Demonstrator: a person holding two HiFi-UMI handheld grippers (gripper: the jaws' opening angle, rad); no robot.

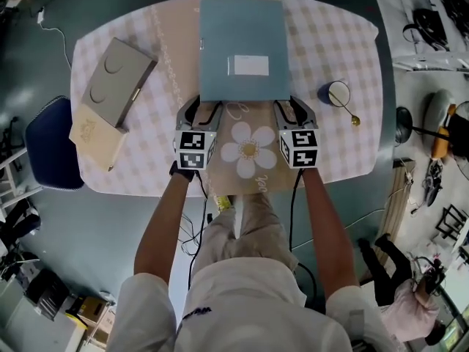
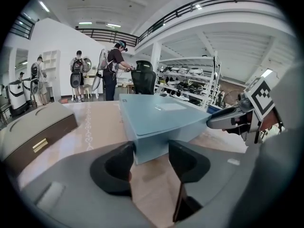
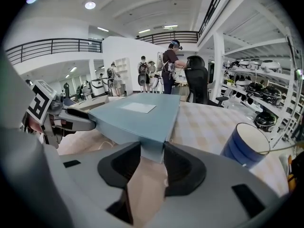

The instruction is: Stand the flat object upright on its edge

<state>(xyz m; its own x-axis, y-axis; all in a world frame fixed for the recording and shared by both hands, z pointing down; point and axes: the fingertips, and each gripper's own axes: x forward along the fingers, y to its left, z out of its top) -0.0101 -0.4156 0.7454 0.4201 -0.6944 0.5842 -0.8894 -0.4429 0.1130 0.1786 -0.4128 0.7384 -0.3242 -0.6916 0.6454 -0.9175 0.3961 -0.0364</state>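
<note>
A flat light-blue box [image 1: 242, 46] with a white label lies on the checked table [image 1: 333, 156], long side running away from me. My left gripper [image 1: 201, 107] is at its near left corner. In the left gripper view that gripper [image 2: 149, 156] has the corner of the box [image 2: 156, 120] between its dark pads, which touch it on both sides. My right gripper [image 1: 297, 107] is at the near right corner. Seen in the right gripper view, this gripper [image 3: 152, 160] is shut on the box's [image 3: 142, 115] corner. The near edge looks slightly raised.
A grey-brown case [image 1: 117, 79] lies at the table's left on a tan packet [image 1: 95, 141]. A blue cup [image 1: 335, 94] and a spoon [image 1: 352, 117] sit at the right. A blue chair [image 1: 51, 149] stands left of the table. People stand far behind.
</note>
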